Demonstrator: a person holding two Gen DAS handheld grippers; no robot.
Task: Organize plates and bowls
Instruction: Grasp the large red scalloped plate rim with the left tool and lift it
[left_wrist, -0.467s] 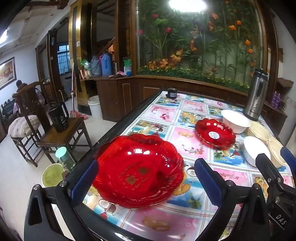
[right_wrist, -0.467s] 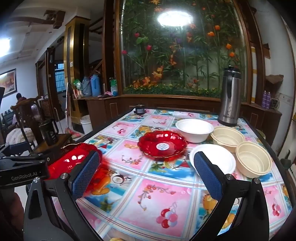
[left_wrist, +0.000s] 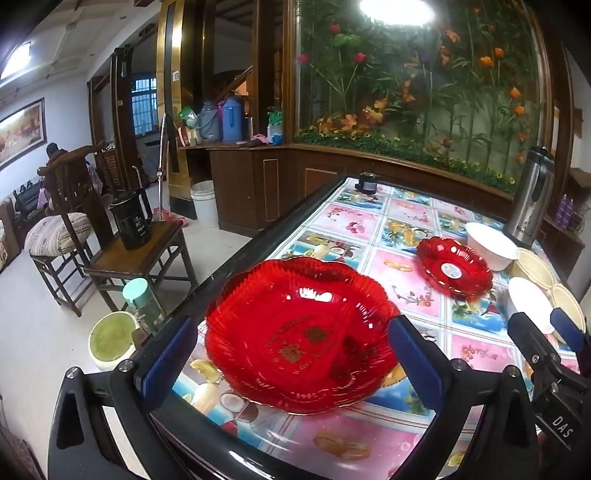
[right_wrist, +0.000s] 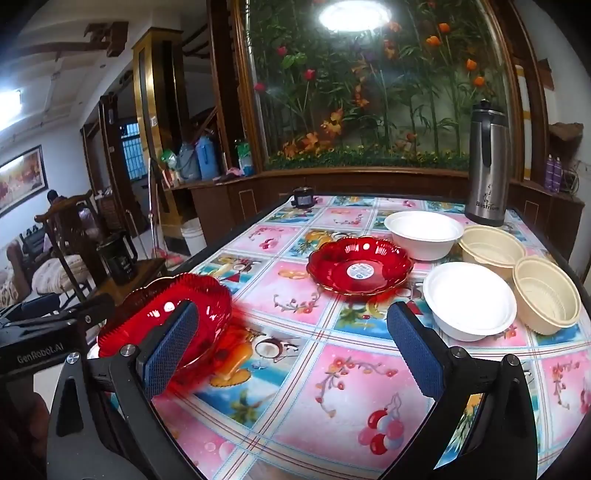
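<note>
— Covering the table is a glossy fruit-print cloth (right_wrist: 295, 369); what is sitting nearest on it?

— A large scalloped red translucent plastic plate (left_wrist: 299, 339) is lying at the near left edge, framed by the left gripper (left_wrist: 291, 362), whose blue-padded tongs are standing released, wide on either side of it without touching.

— And the right gripper (right_wrist: 295, 350)?

— Its tongs are gaping too, hovering over bare cloth at the near edge.

— Farther in?

— A smaller red scalloped plate with a round sticker (right_wrist: 359, 266) is resting mid-table. Toward the right edge, two white round bowls (right_wrist: 469, 299) and two cream ribbed bowls (right_wrist: 546, 295) are clustering, with a steel thermos flask (right_wrist: 487, 166) standing at the far right corner.
</note>
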